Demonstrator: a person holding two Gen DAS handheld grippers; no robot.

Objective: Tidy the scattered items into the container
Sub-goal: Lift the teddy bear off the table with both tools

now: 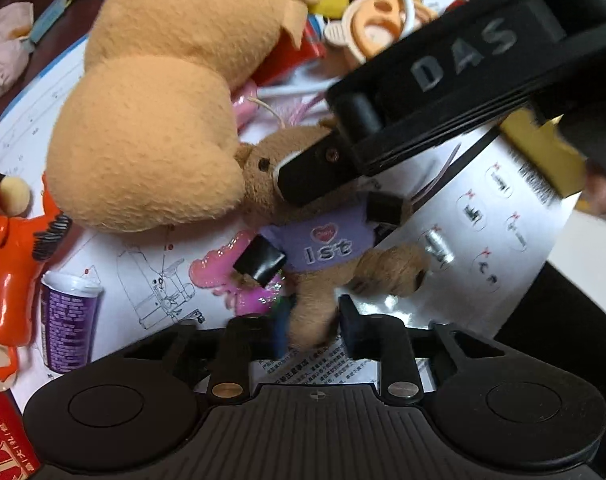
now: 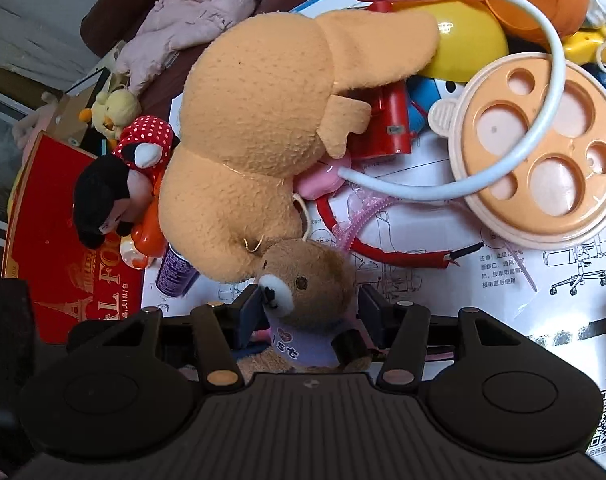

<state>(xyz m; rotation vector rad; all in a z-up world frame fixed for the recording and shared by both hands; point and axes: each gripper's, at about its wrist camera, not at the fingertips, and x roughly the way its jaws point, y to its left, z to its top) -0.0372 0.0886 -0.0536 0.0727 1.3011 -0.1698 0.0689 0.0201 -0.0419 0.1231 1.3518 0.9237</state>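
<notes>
the small brown plush bear in a lilac shirt marked "1st" (image 1: 323, 236) lies on the white printed instruction sheet (image 1: 499, 216), tucked against the near side of the big tan plush toy (image 1: 151, 120). both grippers are on it at once. the left gripper (image 1: 311, 320) has its blue-padded jaws narrowed onto the bear's lower body, and the pads look to be pressing the fur. the right gripper (image 2: 309, 304) stands around the bear's head with its jaws fairly wide; the left pad touches the muzzle, the right one stands clear, so it has no hold of anything.

to do this well, let only one gripper carry: draw the right one back clear, then lift with the left straight up, away from the pink glossy toy (image 1: 231, 276) beneath. soft fur slips, so keep the pinch deep. the container cannot be told for sure in either view.
</notes>
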